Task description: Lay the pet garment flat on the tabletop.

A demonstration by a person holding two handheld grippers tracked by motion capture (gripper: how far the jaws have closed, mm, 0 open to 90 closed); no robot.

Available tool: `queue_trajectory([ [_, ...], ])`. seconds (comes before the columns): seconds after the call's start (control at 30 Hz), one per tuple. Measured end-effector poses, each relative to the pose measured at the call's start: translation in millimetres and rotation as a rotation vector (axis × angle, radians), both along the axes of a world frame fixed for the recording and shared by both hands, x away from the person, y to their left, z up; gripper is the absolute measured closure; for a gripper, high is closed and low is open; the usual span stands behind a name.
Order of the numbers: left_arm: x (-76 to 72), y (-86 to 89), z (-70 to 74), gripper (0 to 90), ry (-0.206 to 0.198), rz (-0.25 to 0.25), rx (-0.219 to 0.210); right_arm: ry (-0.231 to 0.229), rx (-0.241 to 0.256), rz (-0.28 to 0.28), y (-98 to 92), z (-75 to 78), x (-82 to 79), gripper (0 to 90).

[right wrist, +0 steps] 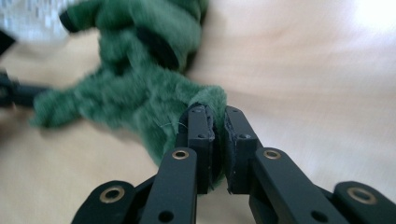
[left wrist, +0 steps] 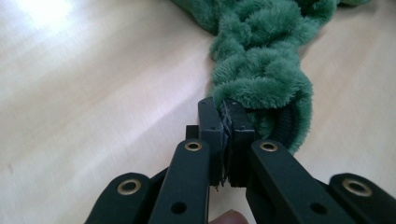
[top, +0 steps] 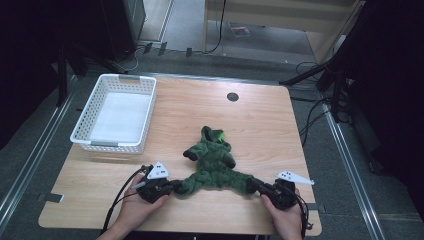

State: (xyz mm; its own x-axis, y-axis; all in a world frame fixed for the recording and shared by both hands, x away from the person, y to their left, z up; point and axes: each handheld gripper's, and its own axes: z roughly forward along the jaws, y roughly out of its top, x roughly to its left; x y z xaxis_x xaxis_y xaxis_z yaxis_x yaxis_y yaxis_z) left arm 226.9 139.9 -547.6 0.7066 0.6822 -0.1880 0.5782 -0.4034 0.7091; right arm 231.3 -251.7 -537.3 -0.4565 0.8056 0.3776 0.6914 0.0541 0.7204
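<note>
A small green fleece garment (top: pixel 212 160) lies on the wooden table (top: pixel 260 125), its hood pointing away and its two lower ends spread toward me. My left gripper (top: pixel 172 186) is shut on the left end. In the left gripper view the jaws (left wrist: pixel 226 112) pinch the fleece (left wrist: pixel 261 60) beside a black ribbed cuff (left wrist: pixel 289 126). My right gripper (top: pixel 256 186) is shut on the right end. The right gripper view shows its jaws (right wrist: pixel 219 121) clamped on a tuft of the green fleece (right wrist: pixel 140 93). Both grippers sit low, near the table's front edge.
A white slotted basket (top: pixel 112 146) stands at the table's back left with nothing in it. A round black hole (top: pixel 232 96) sits at the back middle of the tabletop. Cables and dark stands lie on the floor to the right.
</note>
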Motion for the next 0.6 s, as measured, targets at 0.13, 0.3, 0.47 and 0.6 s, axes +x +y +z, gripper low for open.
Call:
queue_trajectory([
  [0.13,-7.8,5.4,0.3,66.7,-0.009,-0.014,-0.032,0.019,0.018,0.039,0.0,-3.8,-14.1,66.9],
  [0.3,0.3,19.6,26.1,47.0,-0.082,0.064,-0.168,-0.096,0.036,0.087,-3.6,26.2,-15.2,44.1],
  [0.47,35.7,11.0,55.4,43.7,-0.104,0.133,-0.202,-0.206,-0.012,0.082,7.2,63.7,12.1,46.7],
  [0.6,74.4,-12.2,62.3,43.3,-0.089,0.177,-0.216,-0.203,-0.024,0.103,39.5,72.5,48.5,48.4],
])
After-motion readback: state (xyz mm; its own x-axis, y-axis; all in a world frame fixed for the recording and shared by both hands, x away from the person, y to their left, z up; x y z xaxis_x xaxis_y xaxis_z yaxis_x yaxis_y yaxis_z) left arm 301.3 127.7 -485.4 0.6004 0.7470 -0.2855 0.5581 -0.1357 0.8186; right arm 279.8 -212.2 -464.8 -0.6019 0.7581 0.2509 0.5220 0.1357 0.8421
